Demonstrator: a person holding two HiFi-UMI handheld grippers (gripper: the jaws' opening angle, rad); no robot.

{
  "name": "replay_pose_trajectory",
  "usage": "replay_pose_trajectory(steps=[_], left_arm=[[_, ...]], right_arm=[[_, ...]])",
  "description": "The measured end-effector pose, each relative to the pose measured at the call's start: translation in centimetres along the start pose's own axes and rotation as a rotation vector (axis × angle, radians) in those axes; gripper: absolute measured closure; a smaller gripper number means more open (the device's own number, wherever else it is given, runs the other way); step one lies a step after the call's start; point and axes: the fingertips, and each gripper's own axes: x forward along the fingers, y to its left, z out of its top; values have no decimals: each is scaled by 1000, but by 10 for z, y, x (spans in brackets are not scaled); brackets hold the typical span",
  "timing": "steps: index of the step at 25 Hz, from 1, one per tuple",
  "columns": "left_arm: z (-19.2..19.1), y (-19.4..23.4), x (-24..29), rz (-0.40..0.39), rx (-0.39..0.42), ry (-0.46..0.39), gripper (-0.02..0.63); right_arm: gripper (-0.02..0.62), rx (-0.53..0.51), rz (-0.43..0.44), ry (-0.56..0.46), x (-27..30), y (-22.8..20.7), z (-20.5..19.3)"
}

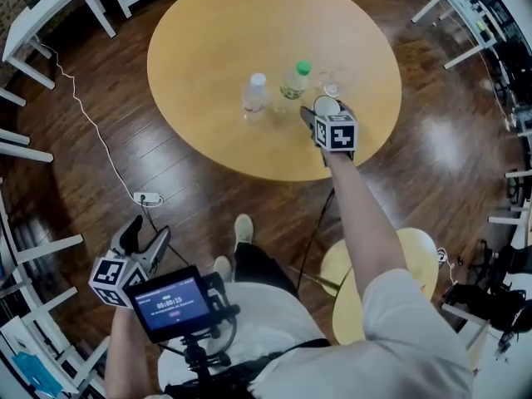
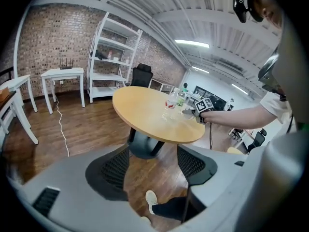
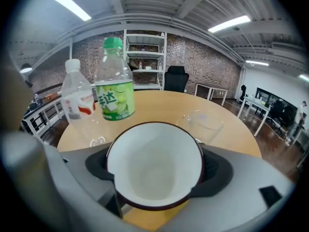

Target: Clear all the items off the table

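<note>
- counter (image 1: 208, 48): round, pale wood, on a dark plank floor. four items stand in a loose group right of its middle, near the person's edge.
- right claw (image 1: 320, 116): reached out over the counter's near edge, jaws clamped on the sides of the cup.
- left claw (image 1: 137, 239): held low by the person's waist, well apart from the counter. jaws apart, with only floor and a shoe showing between them.
- green-capped bottle (image 3: 114, 88): clear plastic with a green label, upright, just beyond the cup. probably light and slightly yielding, so best taken around the labelled body, where there is some grip.
- white-capped bottle (image 3: 78, 100): clear plastic with a red-and-white label, upright, beside the green-capped bottle on its left. likely handles the same, and a hard squeeze would dent it.
- glass (image 3: 205, 122): clear, low and open-topped, just beyond the cup to the right. judged fragile and slippery, so it needs a gentle clamp across the wall.
- cup (image 3: 154, 175): white inside with a dark rim, its open mouth facing the right gripper view, lodged between the right claw's jaws. stiff and smooth, probably ceramic or enamel, so it may slip. whether it rests on the counter or is just lifted cannot be told.
</note>
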Motion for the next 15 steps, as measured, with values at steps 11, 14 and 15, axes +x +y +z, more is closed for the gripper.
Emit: replay_pose_trajectory(steps=[11,14,15], left_arm=[[14,1,28,6,-13,26,290],[17,0,31,-6,-11,23,290],[17,0,31,-9,-9,26,290]], right_arm=[[161,19,4,20,34,-8,-21],[157,9,14,7,34,-6,-22],[155,1,19,7,34,-5,-22]])
